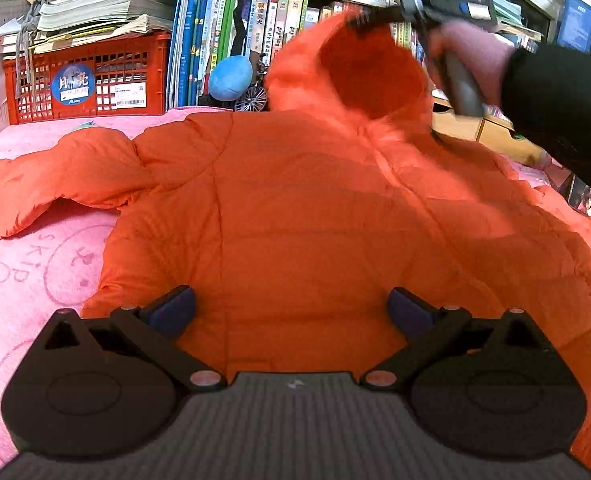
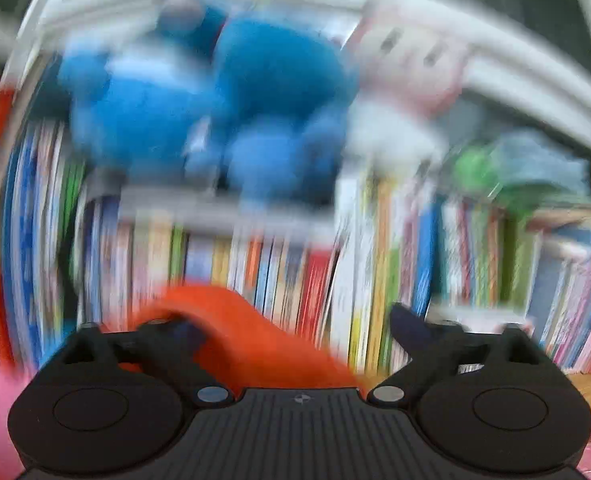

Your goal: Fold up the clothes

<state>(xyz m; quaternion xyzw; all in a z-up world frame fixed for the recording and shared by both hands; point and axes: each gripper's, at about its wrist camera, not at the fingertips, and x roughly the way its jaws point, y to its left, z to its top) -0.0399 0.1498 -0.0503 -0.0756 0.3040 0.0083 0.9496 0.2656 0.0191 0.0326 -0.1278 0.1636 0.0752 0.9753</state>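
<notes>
Orange jacket (image 1: pixel 315 208) spread on a pink blanket (image 1: pixel 23 280), hood (image 1: pixel 359 68) raised at its far edge, left gripper (image 1: pixel 291 308) wide apart over the hem, right gripper (image 2: pixel 295 332) apart, hood fabric between its blurred fingers

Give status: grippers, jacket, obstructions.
Left gripper open over orange jacket. Right gripper open at raised hood. Nothing blocking.
</notes>
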